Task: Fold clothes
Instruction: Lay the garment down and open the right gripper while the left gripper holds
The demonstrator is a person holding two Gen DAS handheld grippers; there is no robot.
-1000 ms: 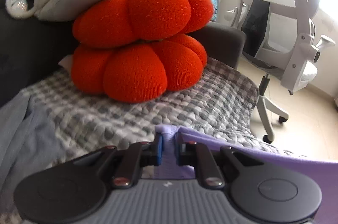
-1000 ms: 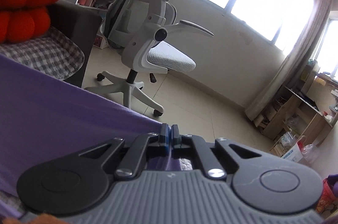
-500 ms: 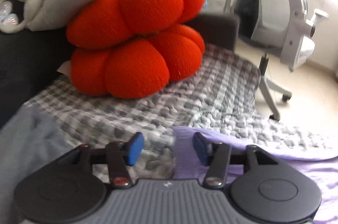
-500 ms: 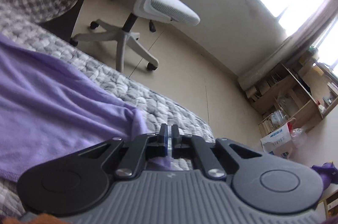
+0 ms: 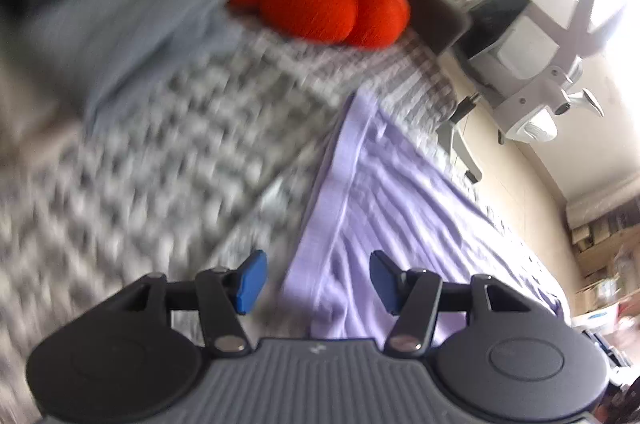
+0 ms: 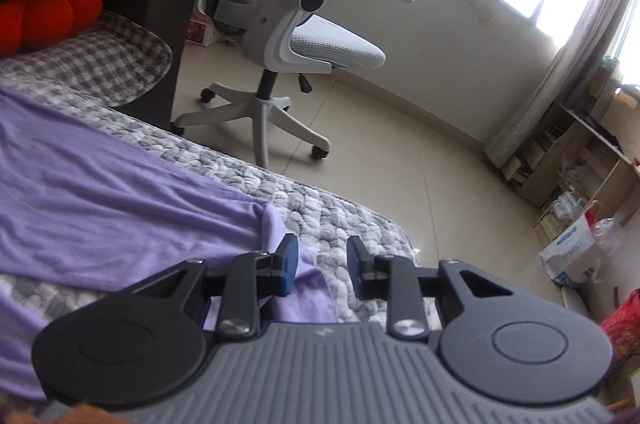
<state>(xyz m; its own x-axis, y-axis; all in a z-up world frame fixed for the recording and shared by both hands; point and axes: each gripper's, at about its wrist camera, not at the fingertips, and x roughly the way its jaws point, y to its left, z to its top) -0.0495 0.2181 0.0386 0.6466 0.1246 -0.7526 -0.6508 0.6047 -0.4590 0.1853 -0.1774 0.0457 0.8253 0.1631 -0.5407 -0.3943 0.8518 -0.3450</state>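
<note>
The purple garment (image 5: 400,207) is spread flat on the checked blanket (image 5: 192,143). The left gripper (image 5: 314,278) and right gripper (image 6: 319,266) are held wide apart above its edge, nothing gripped.

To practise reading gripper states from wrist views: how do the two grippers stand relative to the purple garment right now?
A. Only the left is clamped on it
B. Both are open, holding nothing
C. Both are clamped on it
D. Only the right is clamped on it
B: the left gripper and the right gripper both show a clear gap between their blue pads, and the purple garment lies flat on the checked cover, gripped by neither.
</note>
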